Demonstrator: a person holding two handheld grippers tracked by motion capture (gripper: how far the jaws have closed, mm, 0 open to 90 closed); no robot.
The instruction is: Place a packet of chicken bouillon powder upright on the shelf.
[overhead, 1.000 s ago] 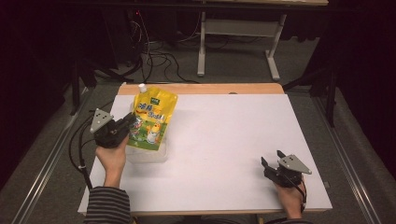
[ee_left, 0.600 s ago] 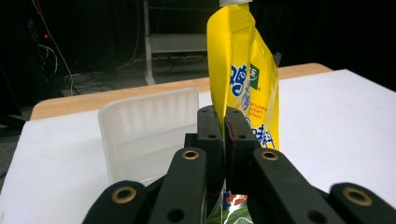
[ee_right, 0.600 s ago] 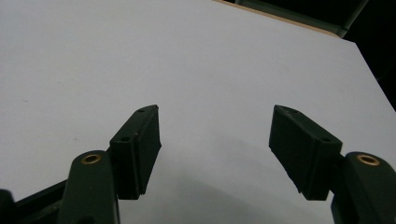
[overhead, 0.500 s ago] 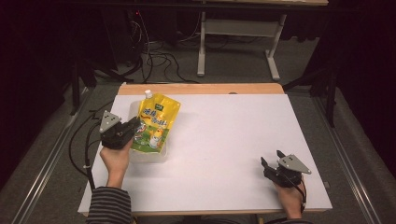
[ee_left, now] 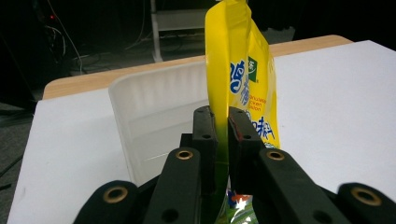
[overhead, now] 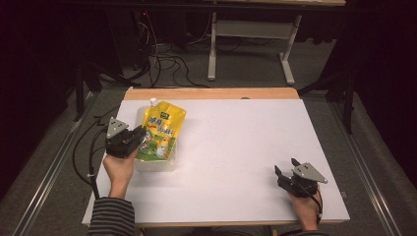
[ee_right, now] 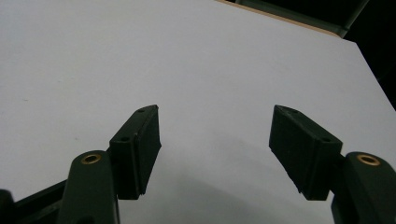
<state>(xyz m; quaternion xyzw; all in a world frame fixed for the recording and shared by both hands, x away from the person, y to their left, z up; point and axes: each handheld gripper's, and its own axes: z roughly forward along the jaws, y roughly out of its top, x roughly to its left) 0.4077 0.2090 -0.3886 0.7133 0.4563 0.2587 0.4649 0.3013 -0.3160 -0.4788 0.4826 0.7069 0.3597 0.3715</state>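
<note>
White bench (overhead: 231,162) fills our workspace. Near its far left corner a clear plastic tub (ee_left: 154,121) holds a yellow spouted pouch (overhead: 161,132) upright. Our left hand-held gripper (overhead: 142,135) pinches the pouch's edge, its jaws just easing apart. Our right hand-held gripper (overhead: 285,169) rests spread and empty near the bench's near right corner.

Bright tabletop, dark surroundings, soft shadows, slight blur
</note>
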